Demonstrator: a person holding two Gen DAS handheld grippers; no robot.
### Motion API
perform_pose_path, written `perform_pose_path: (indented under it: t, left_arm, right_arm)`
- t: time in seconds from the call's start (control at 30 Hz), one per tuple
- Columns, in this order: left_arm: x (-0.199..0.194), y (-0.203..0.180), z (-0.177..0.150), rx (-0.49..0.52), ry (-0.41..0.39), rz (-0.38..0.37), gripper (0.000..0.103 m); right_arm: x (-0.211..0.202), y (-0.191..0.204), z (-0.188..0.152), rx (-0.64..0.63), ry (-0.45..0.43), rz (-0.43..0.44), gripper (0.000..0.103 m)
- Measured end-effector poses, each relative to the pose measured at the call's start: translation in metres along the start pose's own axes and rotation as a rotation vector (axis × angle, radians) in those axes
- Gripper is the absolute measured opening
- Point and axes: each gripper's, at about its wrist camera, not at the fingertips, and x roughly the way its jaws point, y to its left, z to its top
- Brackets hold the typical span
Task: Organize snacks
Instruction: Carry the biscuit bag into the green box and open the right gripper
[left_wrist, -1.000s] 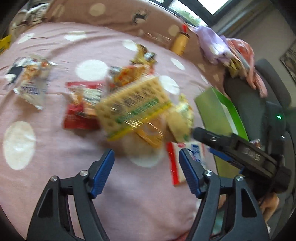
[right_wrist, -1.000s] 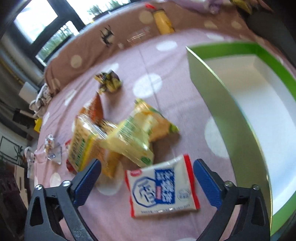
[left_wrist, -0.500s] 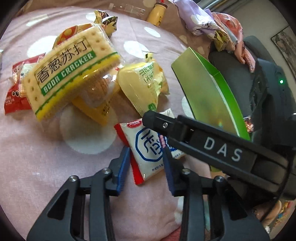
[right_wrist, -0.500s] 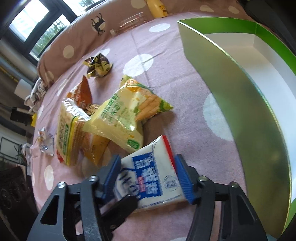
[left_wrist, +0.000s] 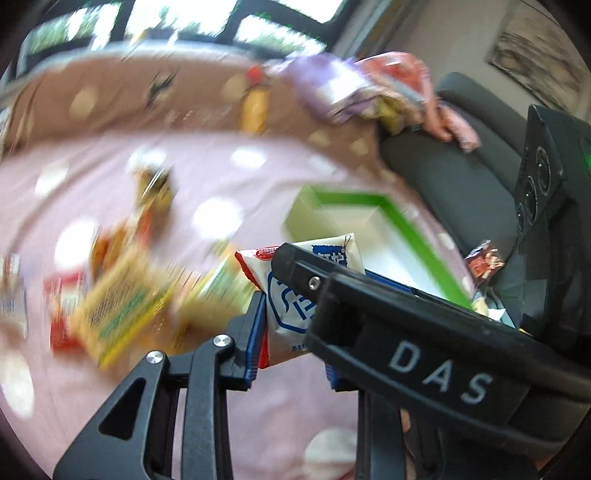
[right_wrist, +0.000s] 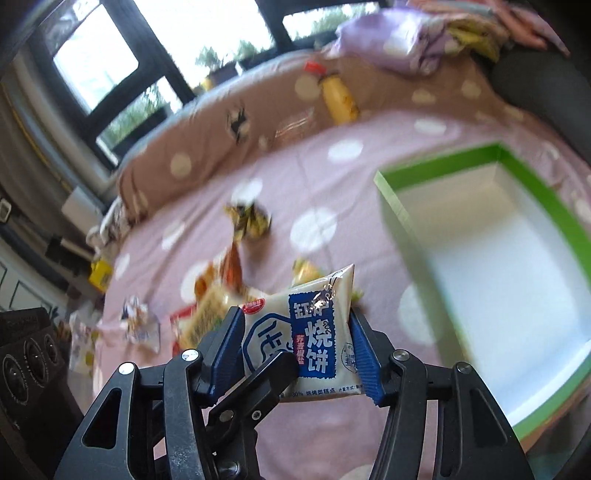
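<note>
Daylight floods from the windows (right_wrist: 110, 66) at my upper left, blown out; motion blur smears the bedspread (left_wrist: 229, 177), and fisheye edges darken.

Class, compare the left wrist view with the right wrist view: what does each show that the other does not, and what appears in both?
Only the left wrist view shows the dark armchair with a small red wrapper beside it, and the right gripper's body marked DAS crossing the frame.

Only the right wrist view shows the packet's full printed face and the whole white inside of the green-rimmed box.

Both show the white and blue snack packet, held by the left gripper and the right gripper, the yellow bottle and the pink dotted cover.
</note>
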Motion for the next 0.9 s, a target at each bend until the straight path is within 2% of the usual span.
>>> perform_pose_path:
  t: [0.13,0.27,0.43,0.57,0.77,0.9]
  left_arm:
    - [0.024,-0.037,0.026,0.112,-0.025,-0.067,0.026]
    - [0.06,-0.062,0.027,0.2,0.031,-0.136,0.026]
    - [0.108,-0.079,0.022,0.234,0.158,-0.165,0.026]
    - [0.128,-0.091,0.016,0.239,0.216,-0.166,0.026]
    - [0.143,-0.101,0.009,0.257,0.268,-0.172,0.026]
    - [0.148,-0.104,0.005,0.272,0.282,-0.128,0.026]
  right_arm:
    - [-0.033,-0.029,0.025,0.079,-0.135,-0.049,0.06]
    - [-0.039,-0.067,0.028,0.16,-0.22,-0.108,0.06]
    - [-0.02,-0.119,0.02,0.298,-0.171,-0.154,0.06]
    - [-0.008,-0.15,0.015,0.378,-0.13,-0.172,0.06]
    - [-0.008,-0.17,0.008,0.431,-0.132,-0.193,0.06]
    - [-0.001,-0.179,0.004,0.462,-0.109,-0.188,0.06]
